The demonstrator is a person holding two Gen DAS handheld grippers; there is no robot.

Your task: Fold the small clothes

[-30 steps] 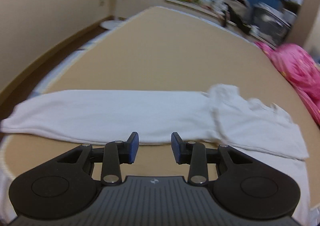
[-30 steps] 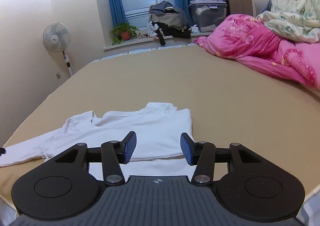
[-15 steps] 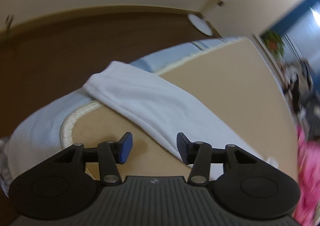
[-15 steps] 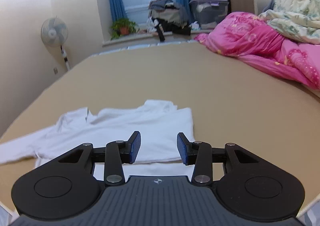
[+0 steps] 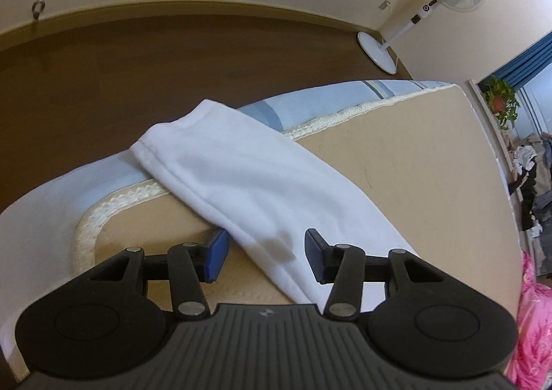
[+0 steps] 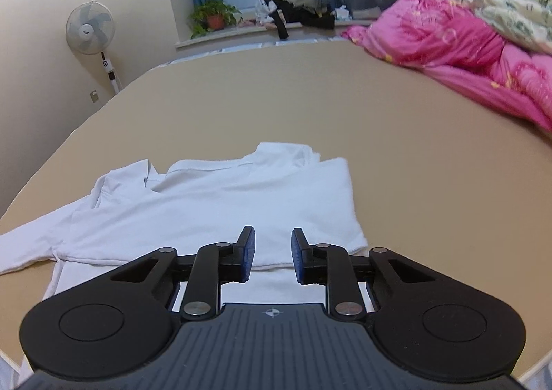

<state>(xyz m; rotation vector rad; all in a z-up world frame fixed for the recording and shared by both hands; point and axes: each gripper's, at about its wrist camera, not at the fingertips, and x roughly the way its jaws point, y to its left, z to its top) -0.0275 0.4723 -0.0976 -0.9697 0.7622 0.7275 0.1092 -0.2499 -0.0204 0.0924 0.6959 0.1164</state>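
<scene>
A white long-sleeved top (image 6: 214,203) lies on the tan bed mat (image 6: 310,120), its body partly folded. Its long sleeve (image 5: 248,183) stretches left, and the cuff hangs past the mat's corner. My left gripper (image 5: 265,257) is open, its jaws straddling the sleeve just above the mat. My right gripper (image 6: 272,253) is open with a narrow gap, hovering over the top's lower folded edge, holding nothing.
A pink quilt (image 6: 459,55) is heaped at the mat's right side. A standing fan (image 5: 434,0) stands on the brown floor (image 5: 138,62) by the wall. A potted plant (image 6: 214,15) and piled clothes sit on the window sill.
My left gripper swung left towards the cuff and moved over the sleeve, jaws wider. My right gripper's jaws narrowed and it moved slightly forward over the top.
</scene>
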